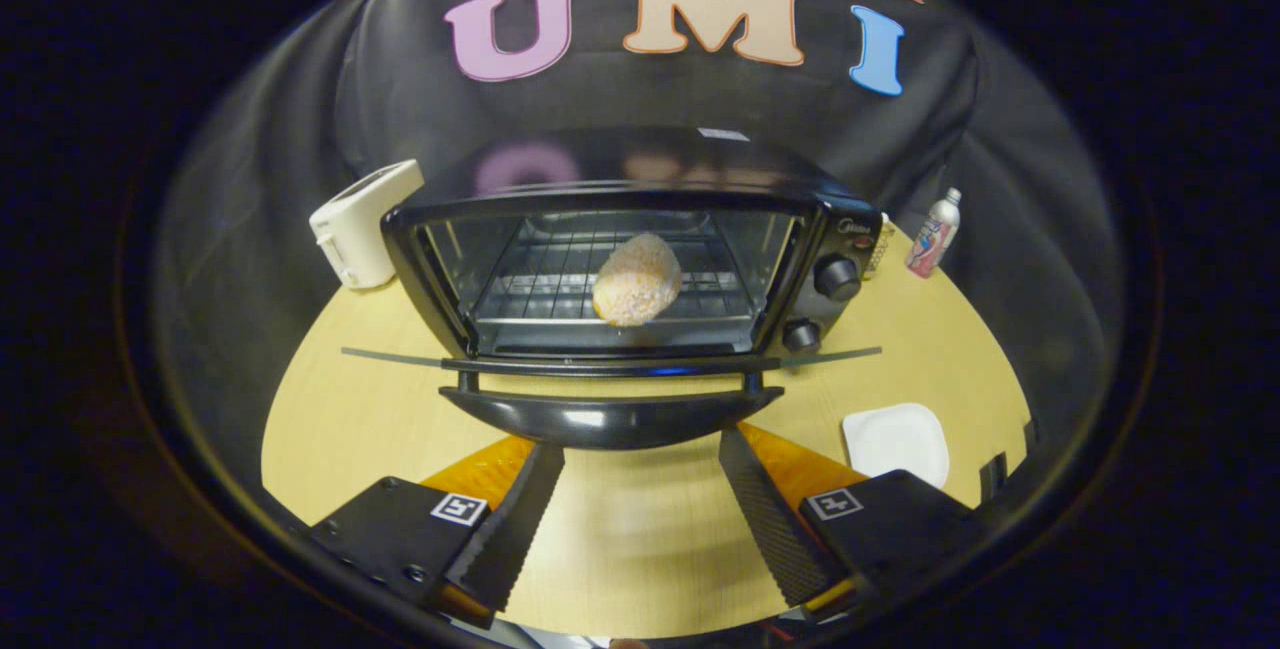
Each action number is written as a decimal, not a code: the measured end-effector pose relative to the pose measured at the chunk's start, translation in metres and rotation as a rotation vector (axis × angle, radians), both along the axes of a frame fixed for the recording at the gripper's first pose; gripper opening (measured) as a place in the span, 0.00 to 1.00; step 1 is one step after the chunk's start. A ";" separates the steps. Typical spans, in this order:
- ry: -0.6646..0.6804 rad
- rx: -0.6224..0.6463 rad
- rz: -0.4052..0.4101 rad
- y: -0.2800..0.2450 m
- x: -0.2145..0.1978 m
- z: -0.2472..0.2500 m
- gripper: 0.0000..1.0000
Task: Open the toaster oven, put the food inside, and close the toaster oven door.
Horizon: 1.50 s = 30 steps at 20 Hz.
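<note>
While the oven (pixel 640 269) sits mid-frame on the table (pixel 350 419) with its door (pixel 612 389) folded down flat, the food (pixel 637 279) rests on the rack inside. The gripper (pixel 640 469) at lower centre is spread wide, its 2 fingers (pixel 515 529) holding nothing, tips just below the door's handle (pixel 610 419). A plate (pixel 897 439) lies lower right.

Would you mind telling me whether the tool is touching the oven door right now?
Apart. In the gripper view, the open tool sits just short of the lowered door, with bare table visible between its fingertips and the door handle.
</note>
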State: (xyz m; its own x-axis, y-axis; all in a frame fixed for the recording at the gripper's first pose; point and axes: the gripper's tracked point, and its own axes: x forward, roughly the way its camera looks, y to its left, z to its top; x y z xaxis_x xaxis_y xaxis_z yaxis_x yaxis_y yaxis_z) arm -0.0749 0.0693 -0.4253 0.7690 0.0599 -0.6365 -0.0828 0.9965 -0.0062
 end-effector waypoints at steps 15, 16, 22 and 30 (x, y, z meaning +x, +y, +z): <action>-0.176 0.051 -0.100 -0.034 0.055 0.087 0.99; -0.201 0.052 -0.099 -0.038 0.056 0.103 0.99; -0.401 0.008 -0.068 -0.053 0.066 0.219 0.99; -0.668 0.070 -0.065 -0.068 0.075 0.397 0.99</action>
